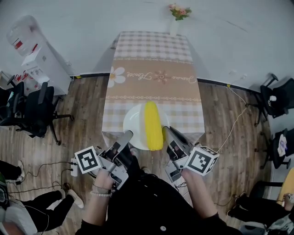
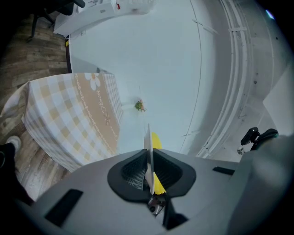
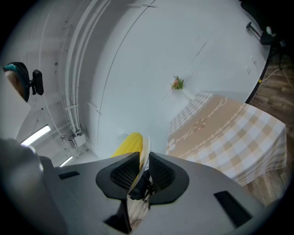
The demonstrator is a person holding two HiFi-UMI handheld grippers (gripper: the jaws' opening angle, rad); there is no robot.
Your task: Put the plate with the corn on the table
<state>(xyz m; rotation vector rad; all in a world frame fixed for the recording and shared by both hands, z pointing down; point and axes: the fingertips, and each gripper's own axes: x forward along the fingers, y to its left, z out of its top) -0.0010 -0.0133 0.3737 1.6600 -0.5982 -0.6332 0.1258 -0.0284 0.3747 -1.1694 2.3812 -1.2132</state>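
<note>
Showing the plate (image 1: 135,120) held from opposite sides over the near end of the tabletop (image 1: 154,73). The corn (image 1: 153,124) lies lengthwise across the plate's right half. The left tool (image 1: 125,137) is clenched on the plate's left rim, and the right tool (image 1: 166,133) is clenched on its right rim. In each gripper view the thin white rim stands pinched between the dark pads, with the yellow cob just behind it. Part of the plate overhangs the tabletop's near edge, and no view settles whether its base touches the checked cloth (image 1: 183,117).

Hazards, as judged from this position:
- **Tilt:** the cob is round and unrestrained, so uneven lowering by the two tools would probably roll it off onto the floor (image 1: 82,105).
- **Slip:** both grips bear only on a thin, smooth rim, so one tool loosening early could drop that side.
- **Overhang:** a plate let go this near the edge might tip off, so it probably needs carrying further in.
- **Snag:** dragging the plate could ruck the cloth.

Count:
- one plate
- one cob of corn
- two tools
- one tabletop
- one vase of flowers (image 1: 178,13) at the far end
- office chairs (image 1: 34,108) on both sides, their number unclear
</note>
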